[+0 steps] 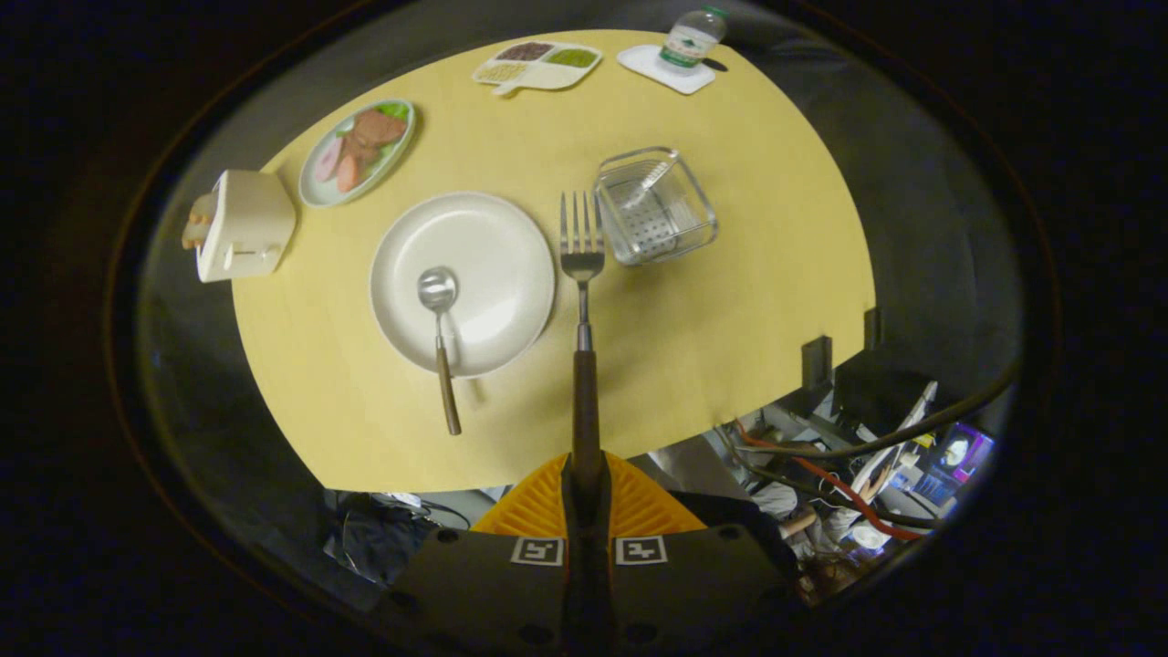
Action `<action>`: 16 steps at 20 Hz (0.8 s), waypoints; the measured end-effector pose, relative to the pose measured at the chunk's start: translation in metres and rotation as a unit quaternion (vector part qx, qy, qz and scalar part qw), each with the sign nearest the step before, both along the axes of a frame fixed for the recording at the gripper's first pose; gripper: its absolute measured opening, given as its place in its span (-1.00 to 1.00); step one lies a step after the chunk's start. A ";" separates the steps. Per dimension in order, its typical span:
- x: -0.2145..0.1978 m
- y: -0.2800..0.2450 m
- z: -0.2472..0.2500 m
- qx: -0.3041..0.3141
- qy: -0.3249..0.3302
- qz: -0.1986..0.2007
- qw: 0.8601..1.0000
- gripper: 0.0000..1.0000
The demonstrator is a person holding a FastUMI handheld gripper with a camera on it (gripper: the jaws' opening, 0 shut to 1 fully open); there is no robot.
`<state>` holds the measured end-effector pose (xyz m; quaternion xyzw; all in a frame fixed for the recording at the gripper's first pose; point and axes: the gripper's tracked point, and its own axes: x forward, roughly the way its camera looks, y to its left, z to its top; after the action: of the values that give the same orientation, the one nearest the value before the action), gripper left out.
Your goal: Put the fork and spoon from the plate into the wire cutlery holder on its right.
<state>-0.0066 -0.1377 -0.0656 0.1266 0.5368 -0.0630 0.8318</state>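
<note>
The table point(693, 347) is pale yellow. On it the plate point(493, 237) is plain off-white, and the spoon point(438, 290) lying in it has a silver bowl and a brown handle. The fork point(581, 255), clamped by its handle between both fingers of the tongs point(586, 479), is silver at the tines and dark brown along the handle. The holder point(655, 206) is silvery wire with a perforated floor. A pale green dish point(358, 151) carries pink and brown slices with green leaves. The toaster point(245, 224) is cream. A cream tray point(538, 64) holds dark red, green and beige fillings. The bottle point(693, 36) is clear with a green cap and a green-and-white label, on a white mat point(652, 66).
</note>
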 end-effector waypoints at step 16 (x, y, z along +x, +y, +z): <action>0.061 -0.051 -0.033 0.028 0.064 0.026 0.997 -0.86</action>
<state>0.0547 -0.1885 -0.0987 0.1314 0.5933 -0.0345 0.7935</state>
